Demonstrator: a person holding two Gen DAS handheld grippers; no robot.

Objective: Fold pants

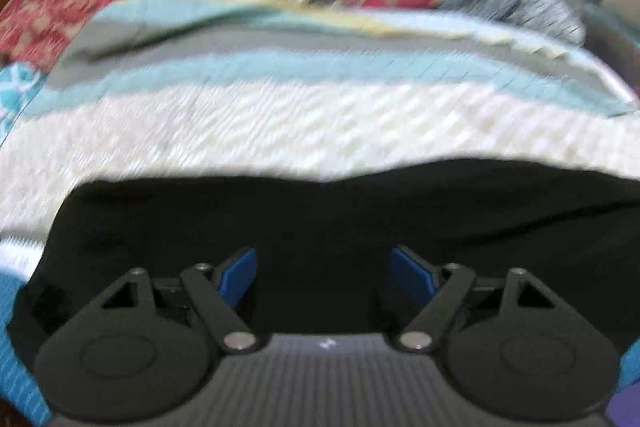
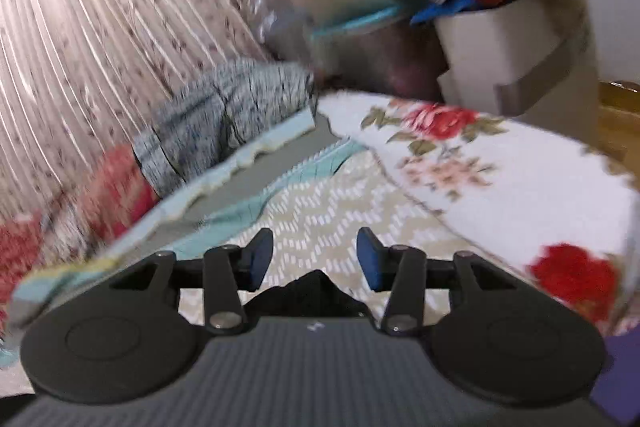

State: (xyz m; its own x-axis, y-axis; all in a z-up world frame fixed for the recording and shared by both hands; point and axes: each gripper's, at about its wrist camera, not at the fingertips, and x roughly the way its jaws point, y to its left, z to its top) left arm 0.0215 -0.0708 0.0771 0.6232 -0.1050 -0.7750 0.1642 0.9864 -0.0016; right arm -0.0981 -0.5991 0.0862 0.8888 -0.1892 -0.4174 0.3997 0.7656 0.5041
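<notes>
Across the lower half of the left view, the black pants (image 1: 320, 211) lie limp on a cream woven bedspread (image 1: 280, 131). Left gripper (image 1: 323, 273) open above them; right gripper (image 2: 315, 259) open, a dark cloth peak (image 2: 308, 291) below it, unpinched. Risk: soft fabric bunching, so a pinch takes one layer only.

Bedspread (image 2: 320, 223) ahead lies bare; floral blanket (image 2: 500, 179) flanks right.
</notes>
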